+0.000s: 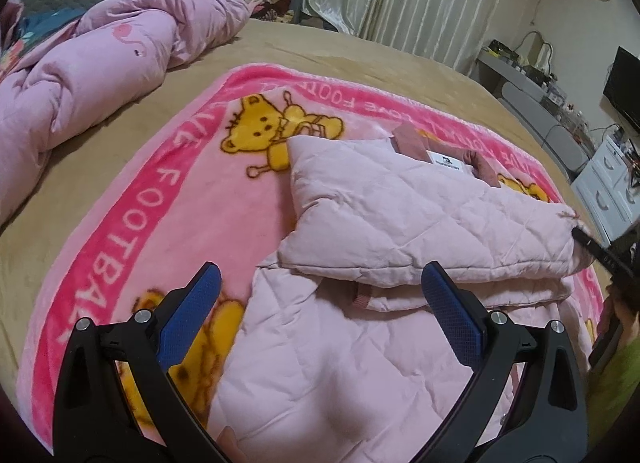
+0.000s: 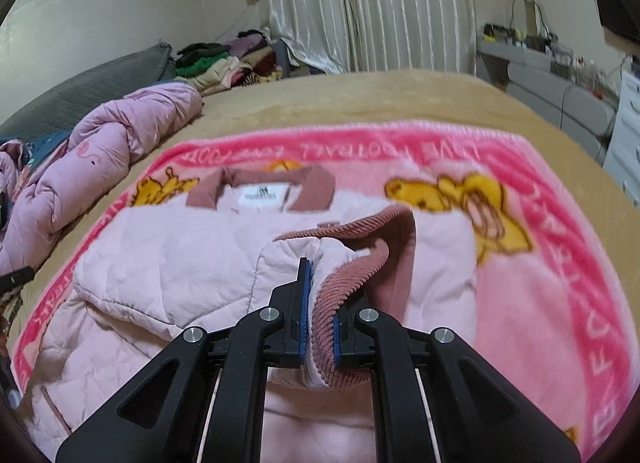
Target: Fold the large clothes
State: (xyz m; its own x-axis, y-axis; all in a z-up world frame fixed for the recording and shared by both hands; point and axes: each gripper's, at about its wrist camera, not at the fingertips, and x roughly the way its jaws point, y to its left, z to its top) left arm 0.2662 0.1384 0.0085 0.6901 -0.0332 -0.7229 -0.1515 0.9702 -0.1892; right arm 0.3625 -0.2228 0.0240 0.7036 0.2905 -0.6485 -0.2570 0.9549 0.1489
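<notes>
- The bed carries everything, under a tan cover.
- A pink fleece blanket printed with yellow bears and a darker pink lettered border lies flat on the tan cover.
- A bunched-up pink duvet lies on the cover beside the blanket.
- A pale pink quilted jacket lies on the blanket.

Pale pink quilted jacket, partly folded, lying flat on the bed, dusty-rose collar and white label at far end, 1 sleeve with corduroy-lined cuff lifted over the body
</notes>
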